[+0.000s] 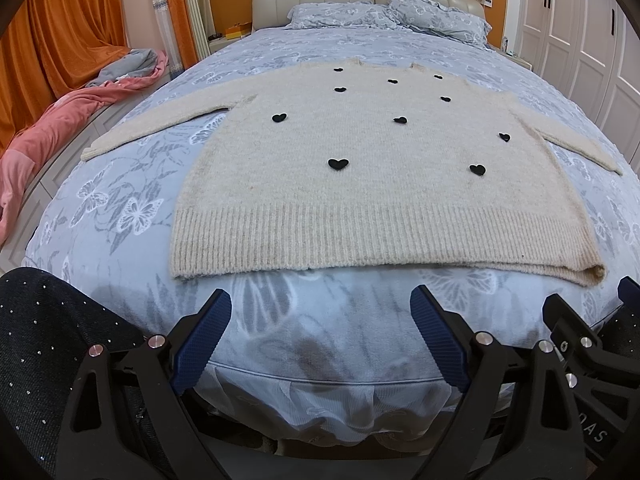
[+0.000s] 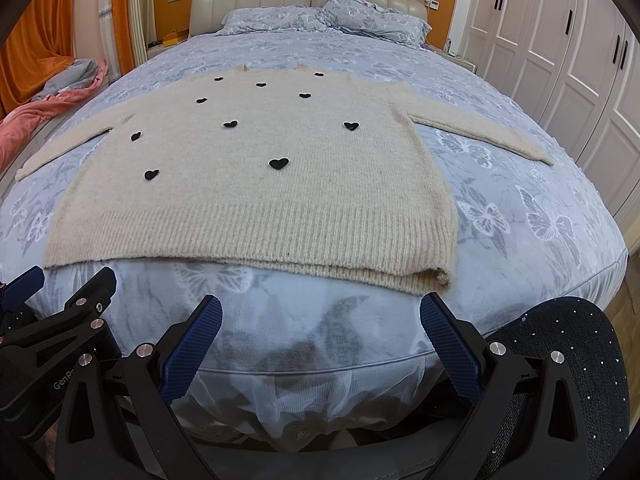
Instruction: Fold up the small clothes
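Both grippers are hovering at the foot of the bed: the left gripper and right gripper are spreading their blue fingers wide, gripping nothing, while the cream sweater is lying flat just beyond, untouched.

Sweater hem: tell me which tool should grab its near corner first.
Right. The right tool is open just below the hem's bunched right corner of the sweater; the left tool sits farther from its corner.
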A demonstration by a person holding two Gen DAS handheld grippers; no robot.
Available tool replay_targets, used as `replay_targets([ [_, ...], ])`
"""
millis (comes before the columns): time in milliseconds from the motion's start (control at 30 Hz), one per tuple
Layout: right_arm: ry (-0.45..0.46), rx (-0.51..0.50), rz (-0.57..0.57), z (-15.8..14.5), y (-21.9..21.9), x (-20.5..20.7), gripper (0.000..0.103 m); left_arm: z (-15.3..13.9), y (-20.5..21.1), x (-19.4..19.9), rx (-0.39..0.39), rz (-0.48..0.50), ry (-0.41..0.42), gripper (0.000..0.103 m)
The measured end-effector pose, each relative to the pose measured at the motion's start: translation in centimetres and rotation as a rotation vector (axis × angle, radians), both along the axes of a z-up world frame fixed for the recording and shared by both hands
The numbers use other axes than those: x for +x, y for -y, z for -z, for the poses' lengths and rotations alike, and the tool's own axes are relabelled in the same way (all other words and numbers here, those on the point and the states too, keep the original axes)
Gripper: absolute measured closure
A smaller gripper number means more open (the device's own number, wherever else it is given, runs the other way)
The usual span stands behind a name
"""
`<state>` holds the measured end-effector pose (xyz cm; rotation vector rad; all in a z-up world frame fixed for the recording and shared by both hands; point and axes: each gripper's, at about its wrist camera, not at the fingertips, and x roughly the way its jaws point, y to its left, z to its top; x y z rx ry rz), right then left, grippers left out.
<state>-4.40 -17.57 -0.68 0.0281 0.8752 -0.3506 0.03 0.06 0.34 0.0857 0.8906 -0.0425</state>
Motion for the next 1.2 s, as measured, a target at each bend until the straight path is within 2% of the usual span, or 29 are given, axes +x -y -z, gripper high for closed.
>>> replay_targets([
  [367,-0.004,0.022,0.001,0.4,0.4,-0.1,0.005,0.6,-0.1,0.3,-0.004,-0.015,-0.006,0.014],
  [467,0.0,0.07,0.002,0.4,1.2,0.2,0.005,0.7,-0.2,0.5,-0.013,-0.021,-0.018,0.011],
  [600,0.043,0.191,0.042,-1.0,4.3,1.2,0.005,0.0,-1.9,1.3,-0.098,-0.078,-0.041,0.01],
  [667,0.1,0.251,0.091,-2.6,8.3,2.2,0.005,-0.6,-3.9,2.3,-0.172,-0.139,-0.059,0.01],
  [733,0.148,0.256,0.148,-4.3,13.8,4.0,0.005,-1.1,-5.2,3.1,-0.213,-0.183,-0.057,0.01],
  [800,0.161,0.264,0.201,-5.1,19.9,6.3,0.005,-1.4,-6.2,4.2,-0.244,-0.215,-0.063,0.01],
  [867,0.174,0.315,0.299,-5.3,27.9,8.7,0.005,-1.7,-7.2,5.8,-0.271,-0.245,-0.066,0.01],
  [933,0.186,0.354,0.434,-4.7,35.8,10.7,0.005,-1.9,-7.5,7.3,-0.263,-0.264,-0.076,0.01],
  [1033,0.187,0.397,0.599,-2.9,44.8,12.8,0.007,-1.9,-7.6,9.5,-0.232,-0.291,-0.096,0.01],
  [1100,0.184,0.422,0.679,-1.7,48.9,13.9,0.011,-2.1,-7.5,10.6,-0.232,-0.3,-0.098,0.01],
  [1167,0.178,0.45,0.755,-0.5,52.3,14.8,0.011,-2.3,-7.3,12.0,-0.254,-0.281,-0.1,0.01],
  [1200,0.157,0.466,0.793,0.5,53.9,15.4,0.017,-2.3,-7.3,12.6,-0.281,-0.268,-0.103,0.01],
])
